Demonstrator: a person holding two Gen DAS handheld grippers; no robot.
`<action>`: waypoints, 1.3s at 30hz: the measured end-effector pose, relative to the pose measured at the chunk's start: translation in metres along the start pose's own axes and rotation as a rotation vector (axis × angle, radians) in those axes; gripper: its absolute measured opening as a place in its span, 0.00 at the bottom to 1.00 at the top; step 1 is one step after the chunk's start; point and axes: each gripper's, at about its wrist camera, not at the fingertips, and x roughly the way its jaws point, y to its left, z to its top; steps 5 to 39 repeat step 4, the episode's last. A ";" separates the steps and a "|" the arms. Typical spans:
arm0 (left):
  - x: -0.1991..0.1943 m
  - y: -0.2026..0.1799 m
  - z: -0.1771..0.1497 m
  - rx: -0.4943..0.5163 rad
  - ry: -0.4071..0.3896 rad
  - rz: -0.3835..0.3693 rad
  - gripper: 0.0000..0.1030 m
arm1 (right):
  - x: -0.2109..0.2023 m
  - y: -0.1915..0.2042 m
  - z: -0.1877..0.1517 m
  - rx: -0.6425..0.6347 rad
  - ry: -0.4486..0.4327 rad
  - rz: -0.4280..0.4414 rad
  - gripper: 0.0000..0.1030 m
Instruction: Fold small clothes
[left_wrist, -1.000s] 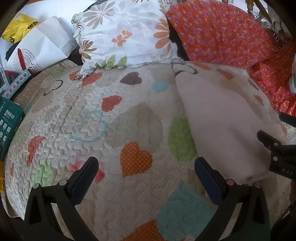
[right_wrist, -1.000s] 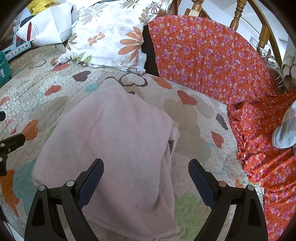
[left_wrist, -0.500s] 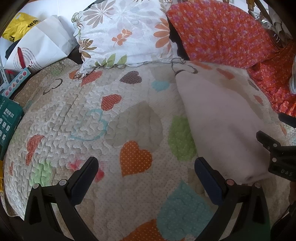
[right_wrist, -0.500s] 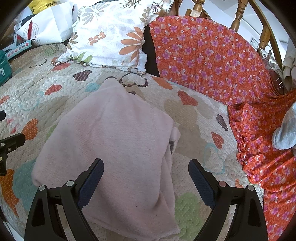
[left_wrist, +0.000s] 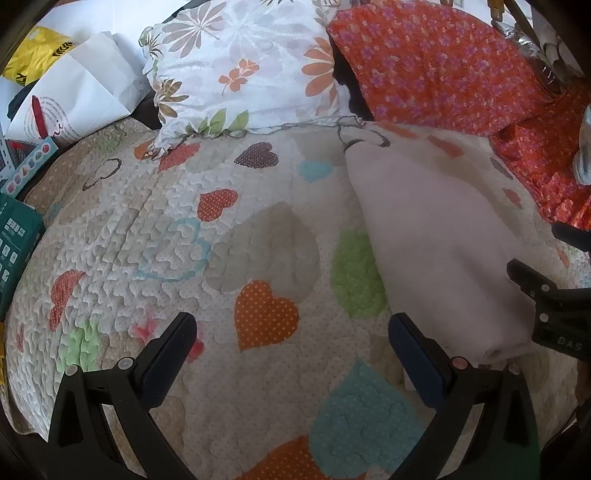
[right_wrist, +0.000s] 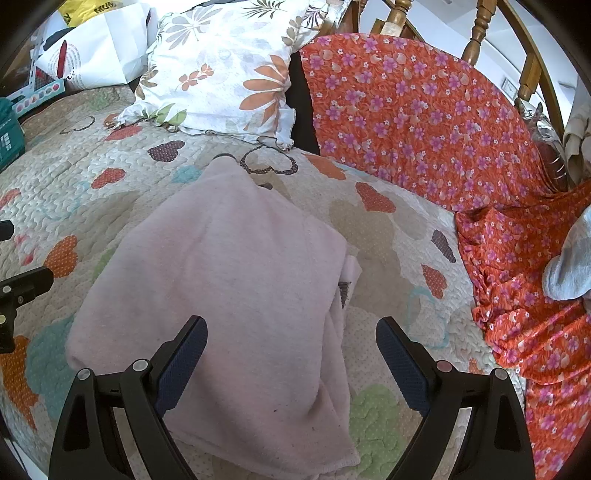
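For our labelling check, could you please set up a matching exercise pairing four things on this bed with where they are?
Things:
1. pink garment
2. floral pillow
3. right gripper
4. left gripper

Places:
A. open over bare quilt
B. lying on the quilt
C. open over the garment
D. at the bed's head

Pairs: 1-B, 2-D, 3-C, 4-A

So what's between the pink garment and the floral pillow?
Only bare heart-print quilt separates the pink garment from the floral pillow, in the right wrist view.
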 end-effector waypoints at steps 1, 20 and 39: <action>0.000 -0.001 0.000 0.003 -0.002 -0.001 1.00 | 0.000 0.000 0.000 0.001 0.000 0.000 0.92; 0.000 -0.001 0.001 0.009 -0.002 0.001 1.00 | 0.000 0.001 0.000 0.002 0.001 -0.001 0.92; 0.000 -0.001 0.001 0.009 -0.002 0.001 1.00 | 0.000 0.001 0.000 0.002 0.001 -0.001 0.92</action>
